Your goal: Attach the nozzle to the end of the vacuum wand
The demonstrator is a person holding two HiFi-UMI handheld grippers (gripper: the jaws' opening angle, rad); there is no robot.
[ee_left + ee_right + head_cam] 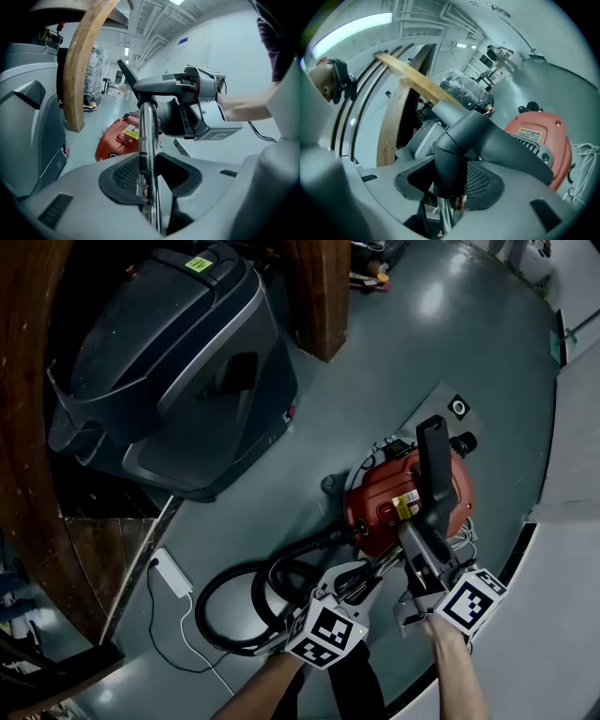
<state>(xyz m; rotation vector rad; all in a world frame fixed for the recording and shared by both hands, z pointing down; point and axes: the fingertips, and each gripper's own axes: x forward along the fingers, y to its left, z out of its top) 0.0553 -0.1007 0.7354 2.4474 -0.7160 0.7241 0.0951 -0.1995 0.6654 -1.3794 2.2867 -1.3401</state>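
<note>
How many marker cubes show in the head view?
2. One marker cube sits on the left gripper at bottom centre; the other is on the right gripper, just right of it. None appears hidden.

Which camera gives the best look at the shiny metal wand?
The left gripper view: the wand runs up the middle, clamped in the jaws, to the nozzle. The right gripper view shows only a short piece below the nozzle's neck; the head view barely a glimpse.
</note>
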